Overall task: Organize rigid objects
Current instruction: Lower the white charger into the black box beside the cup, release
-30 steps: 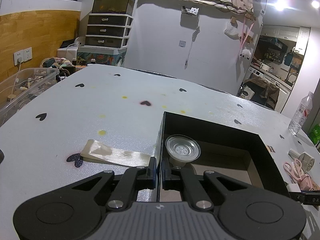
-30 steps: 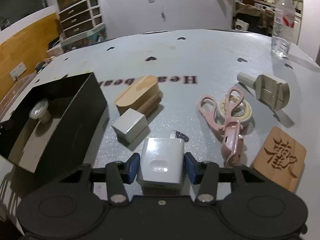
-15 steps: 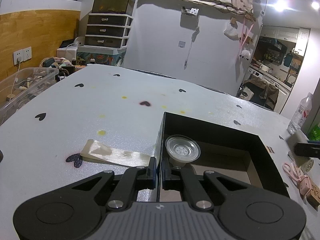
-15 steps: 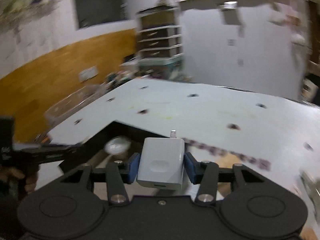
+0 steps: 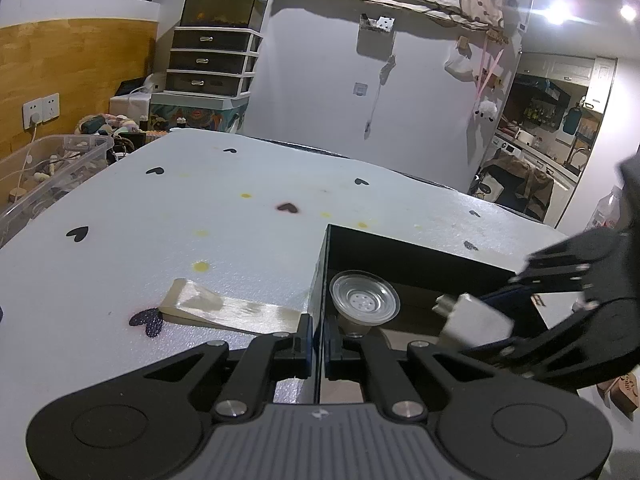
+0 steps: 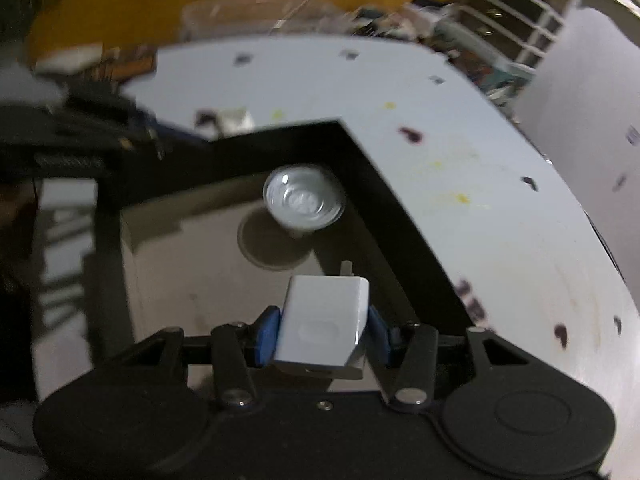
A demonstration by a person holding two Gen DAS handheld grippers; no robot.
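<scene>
A black open box (image 5: 420, 246) (image 6: 384, 184) sits on the white table. A clear plastic cup (image 5: 364, 300) (image 6: 304, 200) lies inside it near the left wall. My left gripper (image 5: 318, 336) is shut on the box's left wall. My right gripper (image 6: 322, 332) is shut on a white charger (image 6: 322, 328) and holds it above the box's inside; the charger (image 5: 474, 320) and the right gripper (image 5: 560, 312) show in the left wrist view over the box's right part.
A pale flat strip (image 5: 224, 310) lies on the table left of the box. A clear storage bin (image 5: 44, 176) stands off the table's left edge. A wooden tile (image 5: 624, 394) shows at the right edge.
My right gripper lifted the white charger off the table and swung it left, over the black box. My left gripper stayed shut on the box wall.
</scene>
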